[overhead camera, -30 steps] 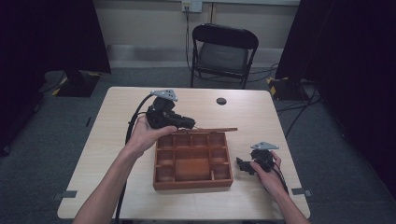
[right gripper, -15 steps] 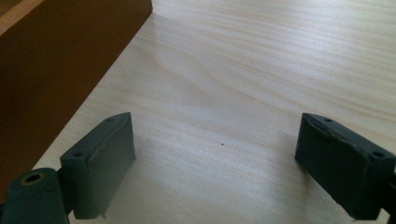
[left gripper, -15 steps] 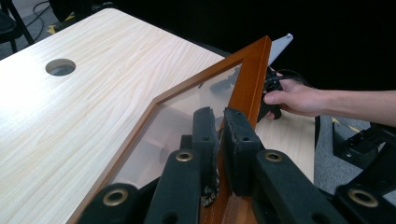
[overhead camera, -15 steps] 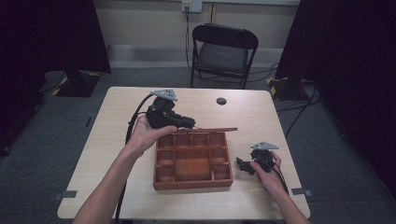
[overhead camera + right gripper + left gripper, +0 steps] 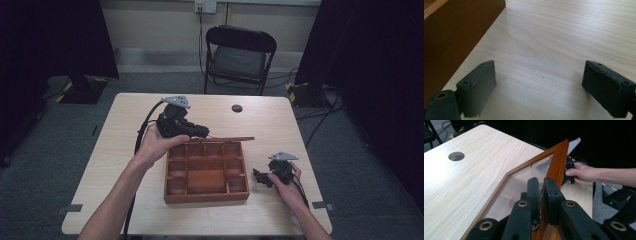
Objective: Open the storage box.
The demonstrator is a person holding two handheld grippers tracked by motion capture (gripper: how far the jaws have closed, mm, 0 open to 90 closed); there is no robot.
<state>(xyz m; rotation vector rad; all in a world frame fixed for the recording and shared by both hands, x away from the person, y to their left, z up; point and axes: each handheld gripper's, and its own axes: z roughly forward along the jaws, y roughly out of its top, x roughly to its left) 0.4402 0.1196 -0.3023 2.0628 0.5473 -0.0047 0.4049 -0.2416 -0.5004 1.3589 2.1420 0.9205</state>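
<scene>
Jaws of the left gripper point(image 5: 541, 195) are pinching the box's glass lid point(image 5: 557, 165) by its frame edge, frame running straight ahead, while the right gripper point(image 5: 539, 92) sits spread beside the wooden box point(image 5: 207, 172).

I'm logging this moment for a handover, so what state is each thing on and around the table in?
Lid: raised on edge at the box's far side, its wooden frame clamped.
Wooden box: open, compartments look empty.
Left gripper: shut on the lid's frame.
Right gripper: open, low over the bare table, beside the box.
Folding chair: unfolded, unoccupied.
</scene>
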